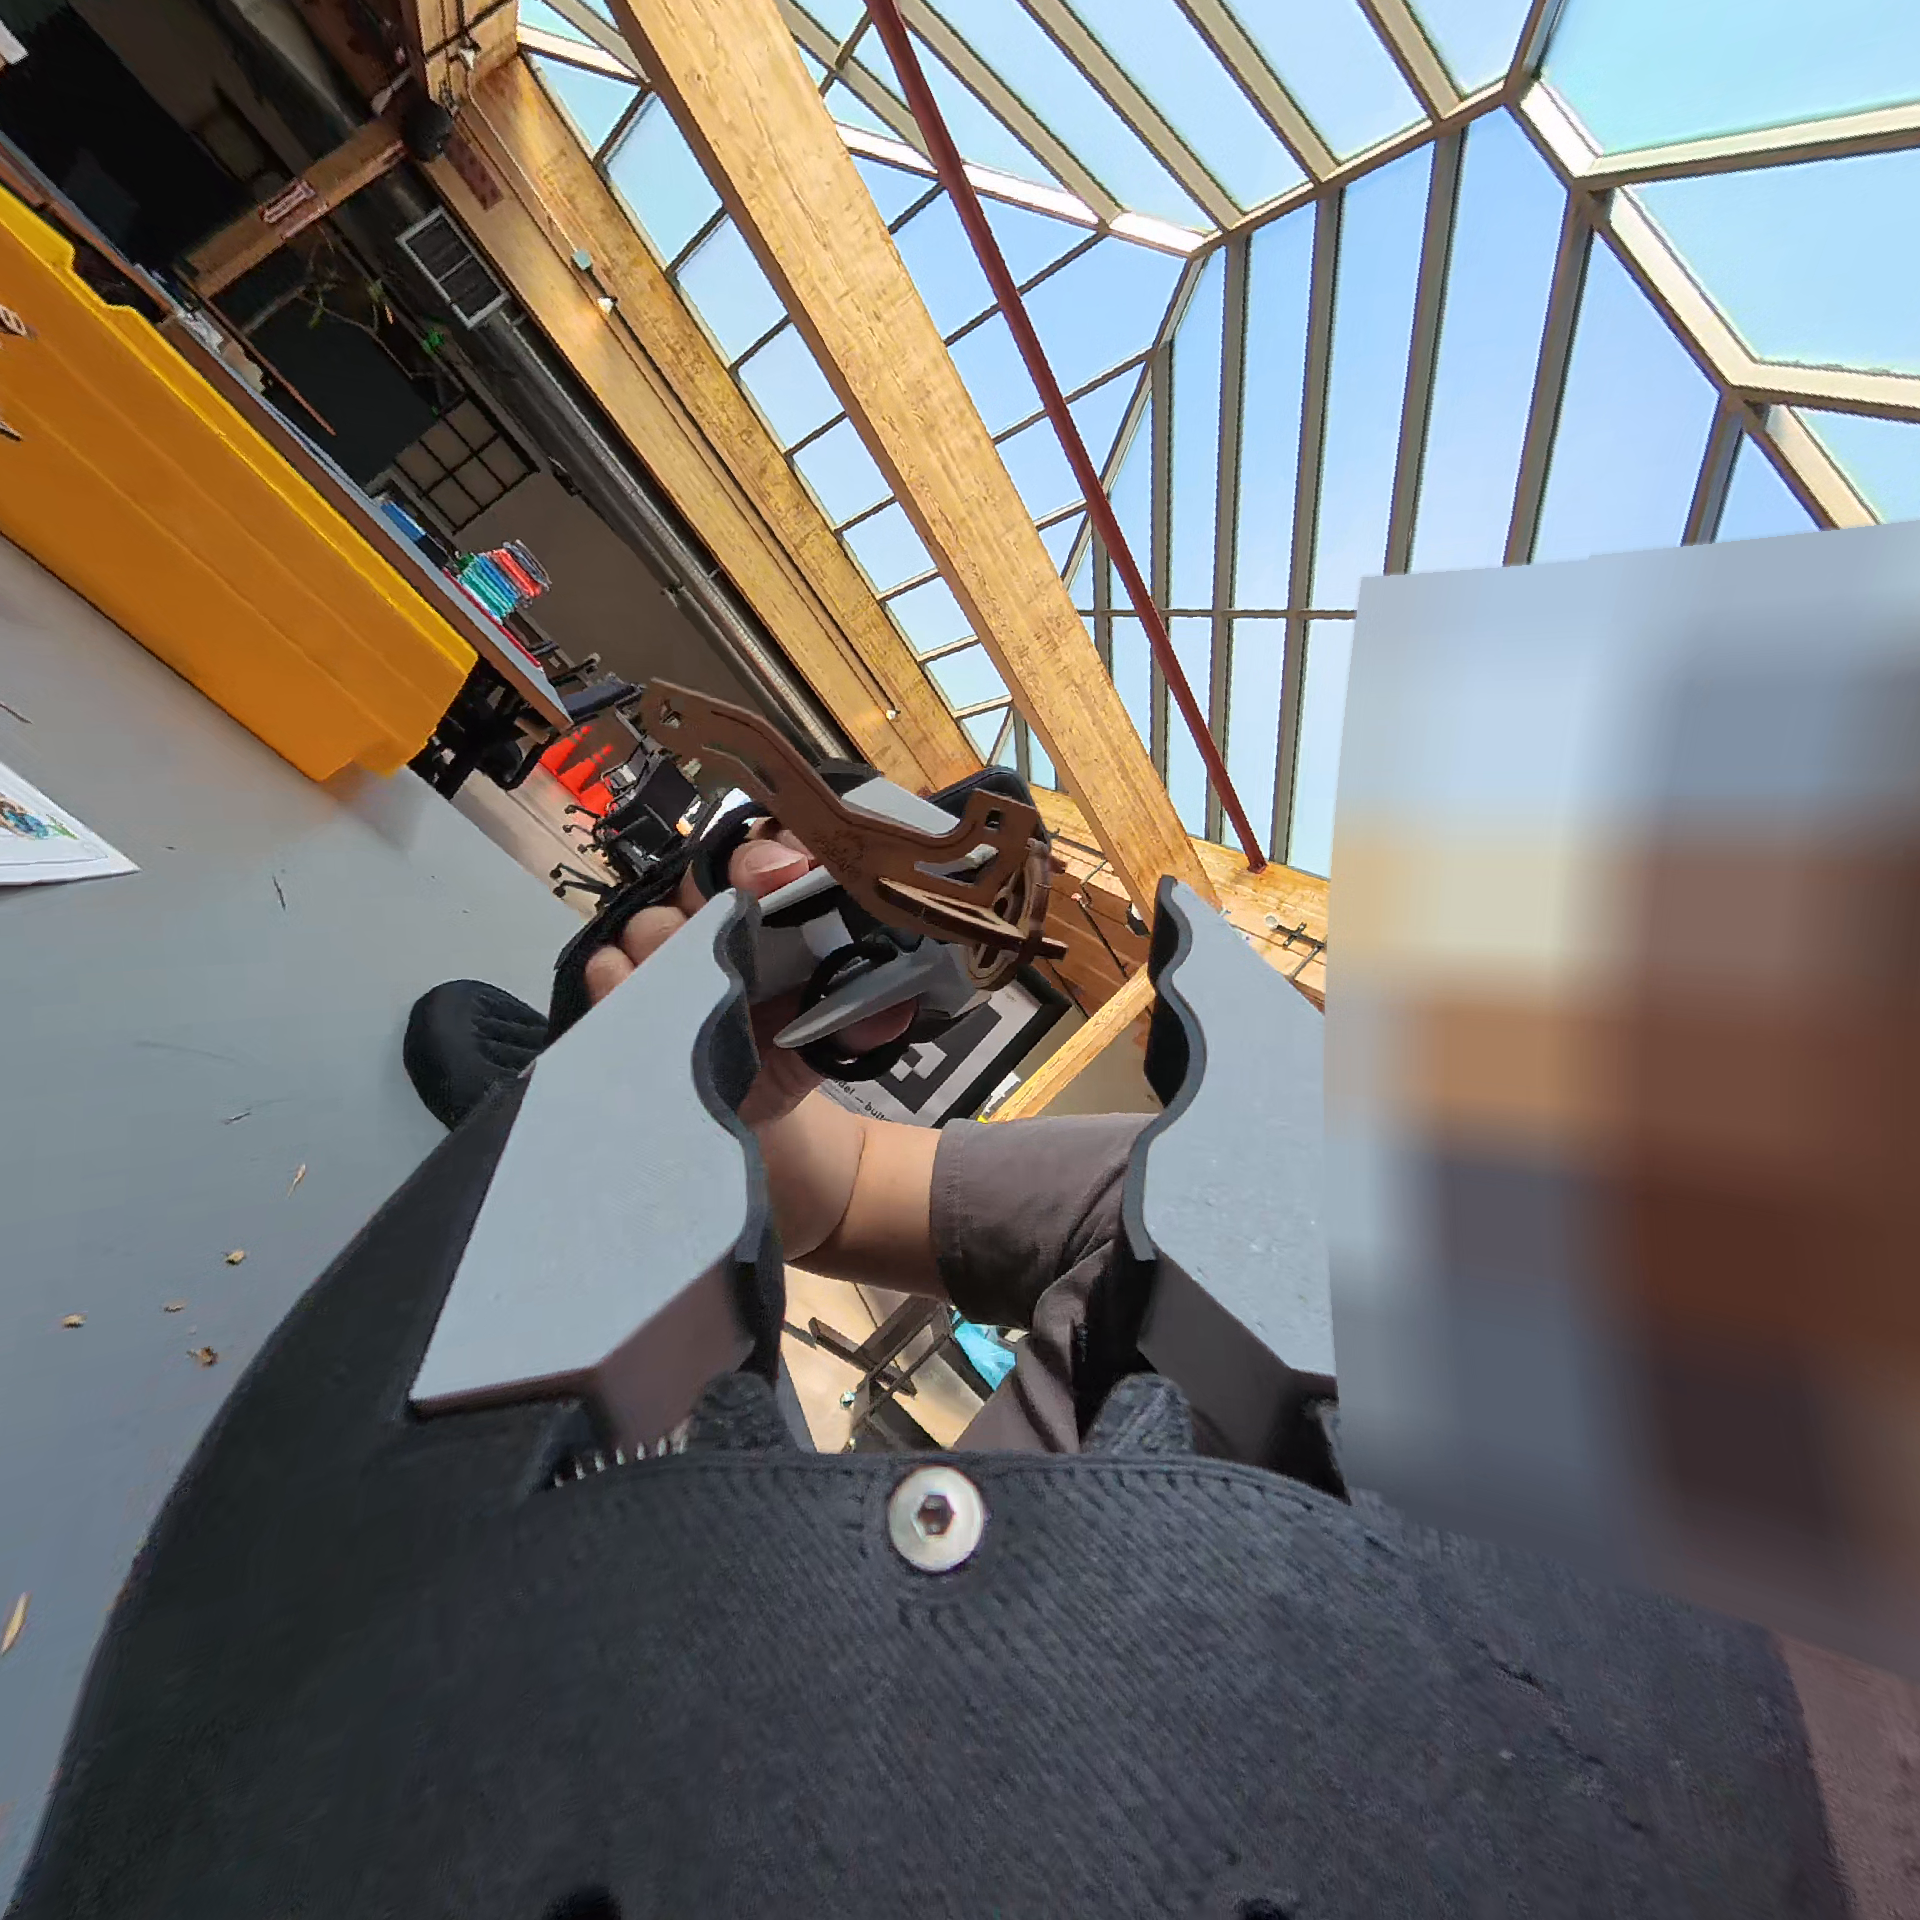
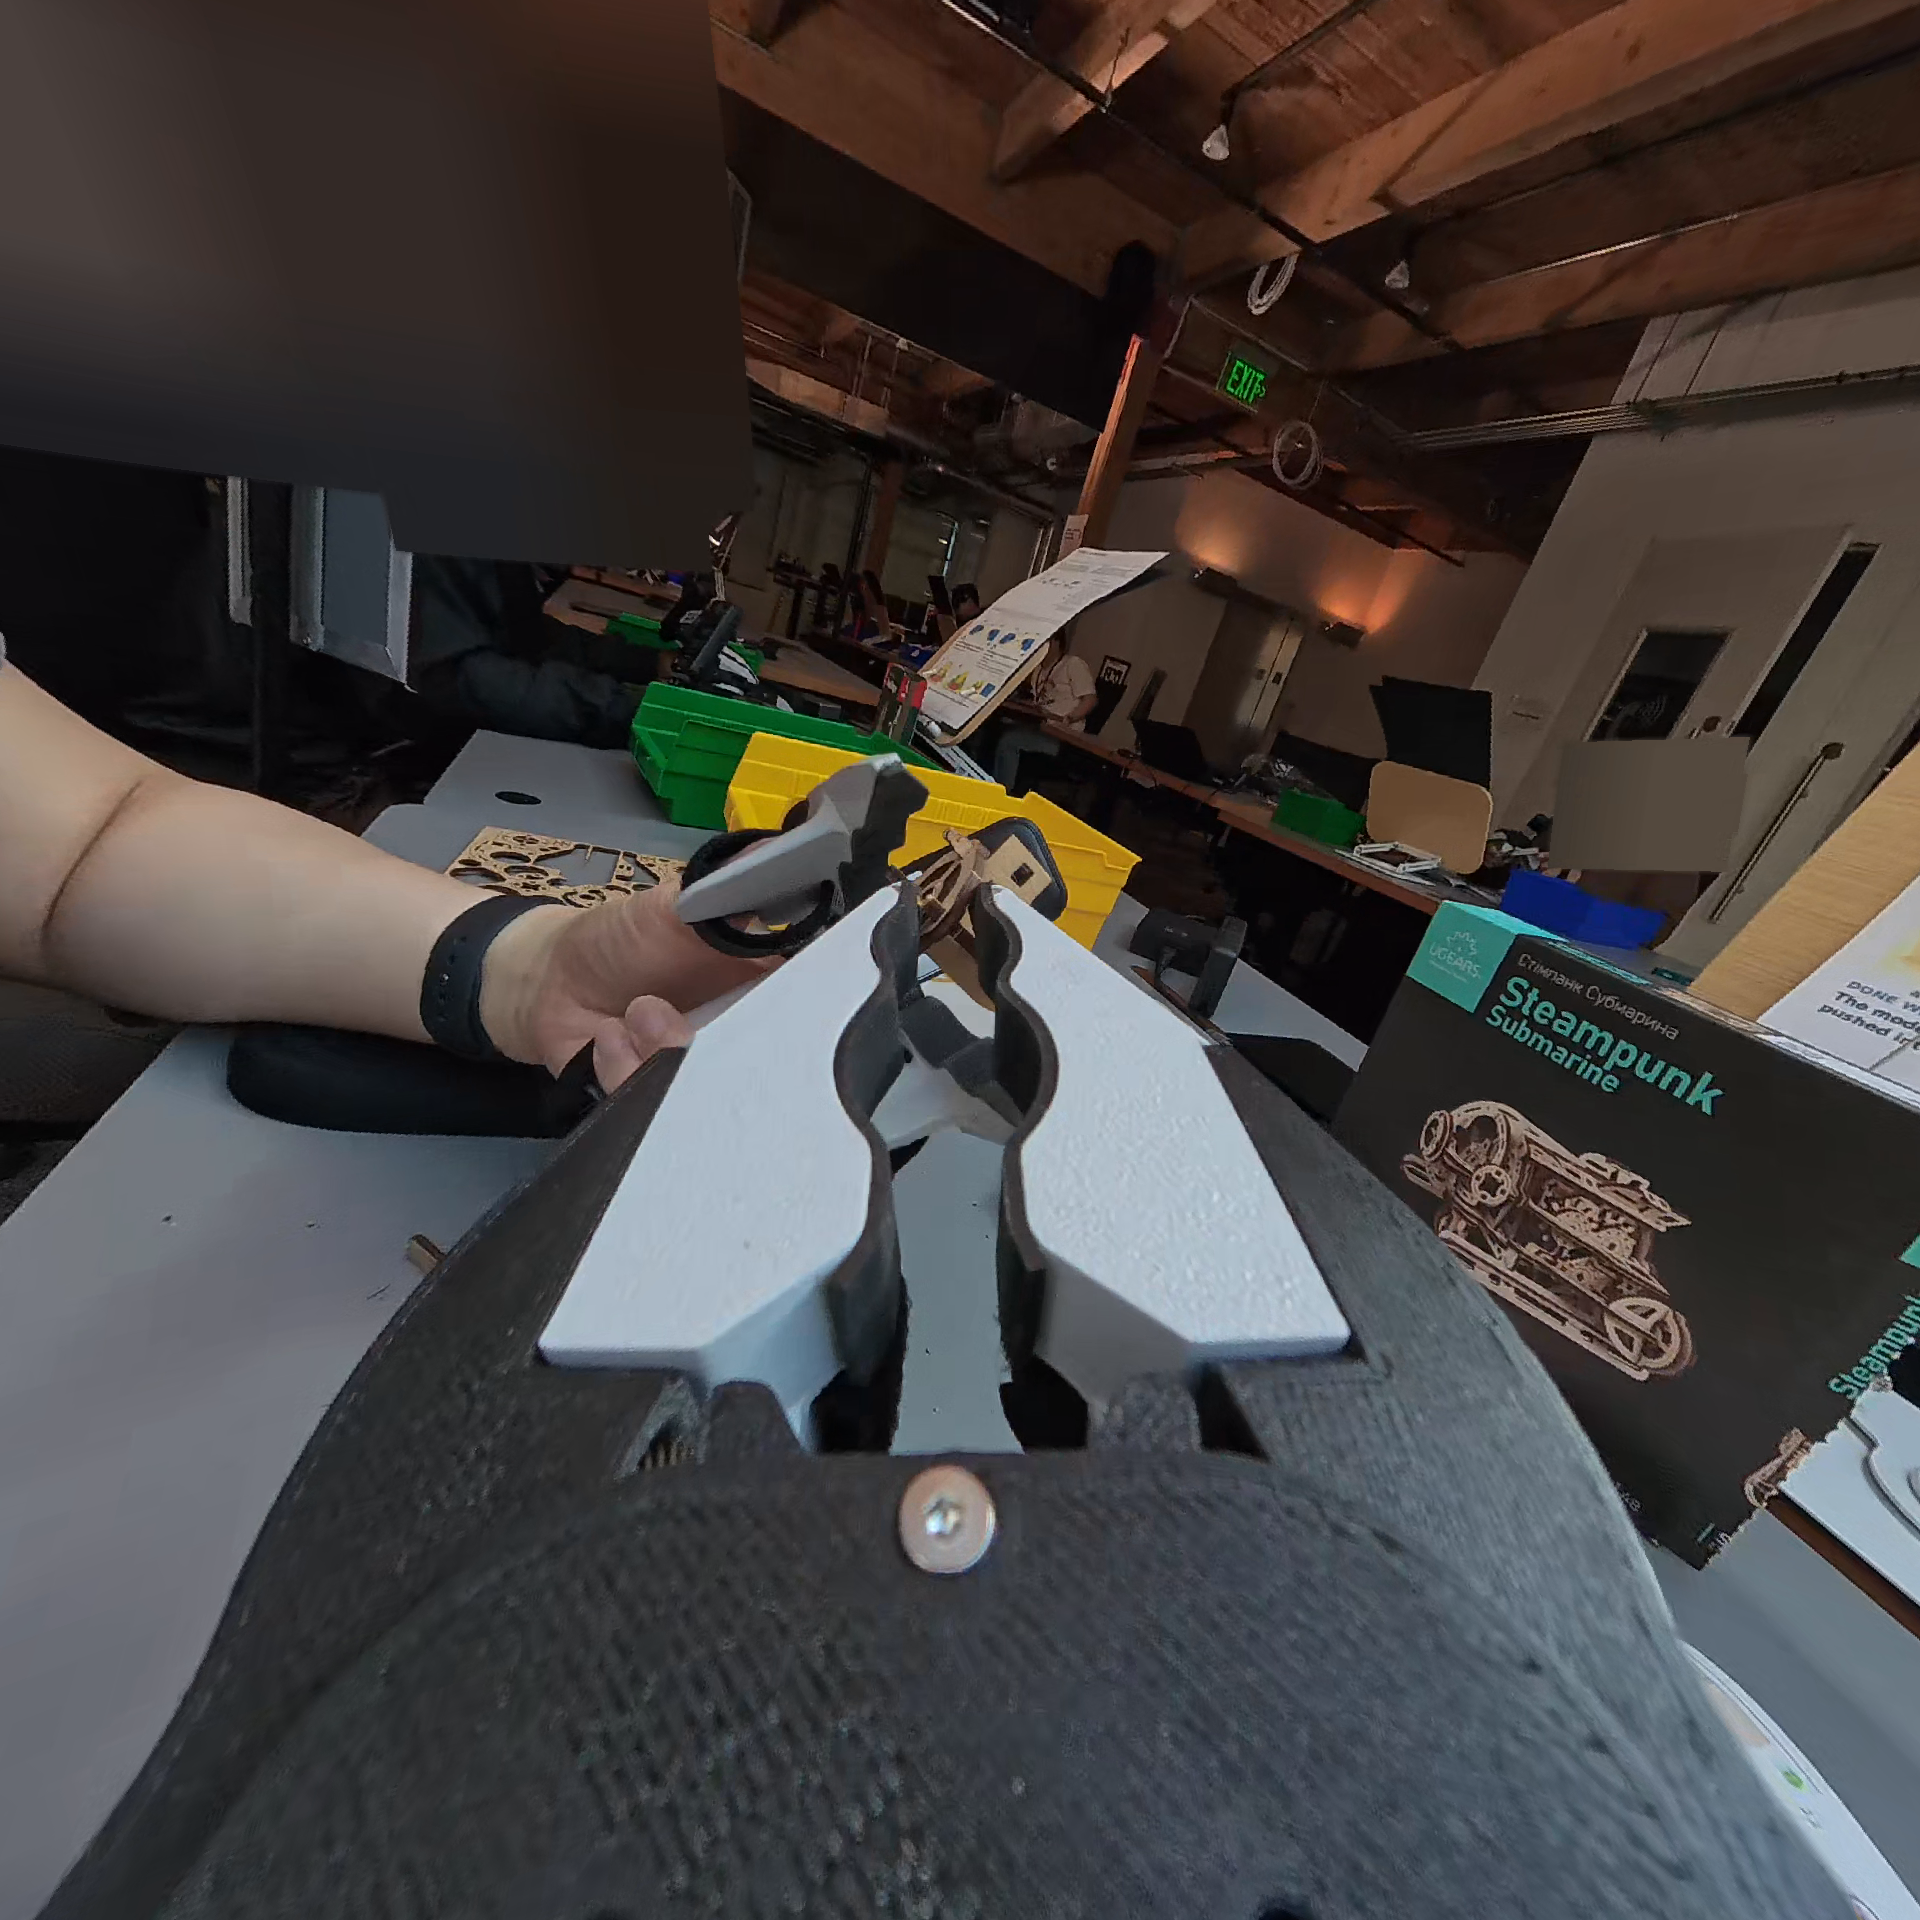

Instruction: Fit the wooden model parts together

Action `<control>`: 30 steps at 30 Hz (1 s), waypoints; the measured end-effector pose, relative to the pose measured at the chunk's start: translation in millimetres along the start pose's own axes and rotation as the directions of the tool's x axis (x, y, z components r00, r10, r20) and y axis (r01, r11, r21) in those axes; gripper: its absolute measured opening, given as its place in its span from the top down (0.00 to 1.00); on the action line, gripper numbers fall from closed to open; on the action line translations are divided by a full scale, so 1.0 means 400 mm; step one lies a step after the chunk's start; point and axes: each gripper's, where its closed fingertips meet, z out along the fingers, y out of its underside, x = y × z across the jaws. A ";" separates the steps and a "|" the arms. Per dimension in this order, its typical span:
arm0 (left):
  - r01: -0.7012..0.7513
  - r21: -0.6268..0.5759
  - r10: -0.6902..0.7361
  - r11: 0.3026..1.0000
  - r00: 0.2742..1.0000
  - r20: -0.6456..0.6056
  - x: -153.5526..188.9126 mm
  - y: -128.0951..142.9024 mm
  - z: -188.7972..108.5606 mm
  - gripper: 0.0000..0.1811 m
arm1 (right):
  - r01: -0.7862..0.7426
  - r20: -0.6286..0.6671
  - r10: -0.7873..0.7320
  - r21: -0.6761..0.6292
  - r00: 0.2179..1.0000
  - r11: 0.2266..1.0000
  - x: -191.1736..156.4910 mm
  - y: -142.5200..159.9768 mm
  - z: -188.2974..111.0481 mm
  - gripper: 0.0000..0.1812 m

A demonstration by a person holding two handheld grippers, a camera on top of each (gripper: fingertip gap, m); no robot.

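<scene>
Above the grey table (image 2: 156,1351), right gripper (image 2: 940,904) pinches wooden part (image 1: 831,821) (angled up-left).

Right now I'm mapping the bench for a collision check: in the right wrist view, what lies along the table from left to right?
Forearm with a black wristband → cut-out wooden sheet → green bin → yellow bin → dark model kit box.
</scene>
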 end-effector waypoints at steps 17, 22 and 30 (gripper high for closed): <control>-0.340 -0.045 0.340 0.939 0.902 0.265 -0.044 0.004 -0.011 0.85 | -0.172 -0.086 0.173 0.023 0.981 0.985 0.050 0.021 -0.006 0.95; -0.321 -0.005 0.314 0.947 0.920 0.233 -0.037 -0.004 -0.012 0.91 | -0.150 -0.088 0.150 0.006 0.985 0.989 0.044 0.031 0.001 0.95; -0.370 -0.055 0.368 0.927 0.873 0.321 -0.046 -0.036 -0.057 1.00 | -0.113 -0.055 0.109 -0.074 0.992 0.991 0.052 0.059 -0.002 0.85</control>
